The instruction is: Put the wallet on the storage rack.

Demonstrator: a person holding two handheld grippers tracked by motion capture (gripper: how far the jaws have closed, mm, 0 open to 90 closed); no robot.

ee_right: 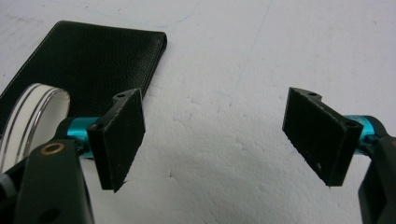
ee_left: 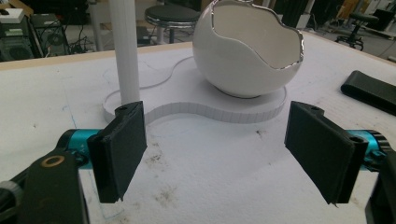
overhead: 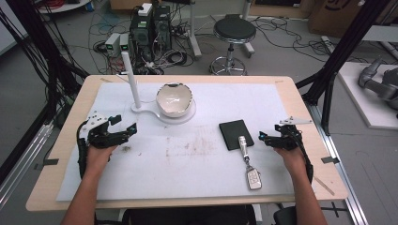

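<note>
With both jaw pairs apart & empty, left gripper (ee_left: pixel 215 156) faces bowl (ee_left: pixel 246 51): prob. fragile, glossy, slippery; grip at rim. Right gripper (ee_right: pixel 212 140) sits near wallet (ee_right: pixel 88 65): soft, flat; pinch an edge.

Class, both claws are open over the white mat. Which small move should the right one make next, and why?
Probably ease the right claw left toward the black leather wallet and the silver key fob. Its jaws stand open and hold nothing, and those two things lie nearest it. The left claw faces the white egg-shaped bowl.
</note>
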